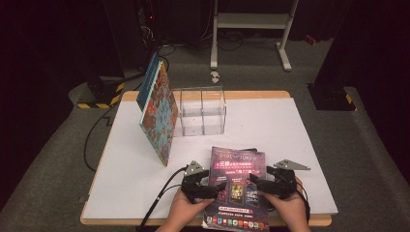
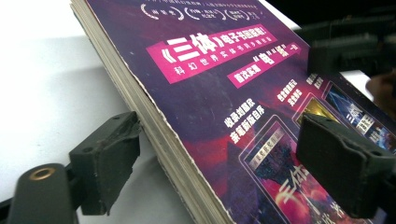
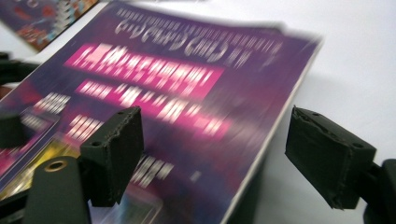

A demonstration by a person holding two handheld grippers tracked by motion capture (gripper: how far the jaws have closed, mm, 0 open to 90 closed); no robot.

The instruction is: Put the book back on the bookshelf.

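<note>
1. The purple magazine (image 1: 237, 191) lies at the near edge of the table (image 1: 300, 145), between the two hand-held grippers, its left side raised off the surface.
2. The left hand-held gripper (image 1: 212, 186) straddles the magazine's left edge, one jaw under the pages, one over the cover; whether the pads press I cannot tell.
3. The right hand-held gripper (image 1: 258, 186) is released, its jaws spread around the right edge without touching it.
4. Beyond both, a colourful book (image 1: 157, 113) leans against a clear box (image 1: 202, 110).
</note>
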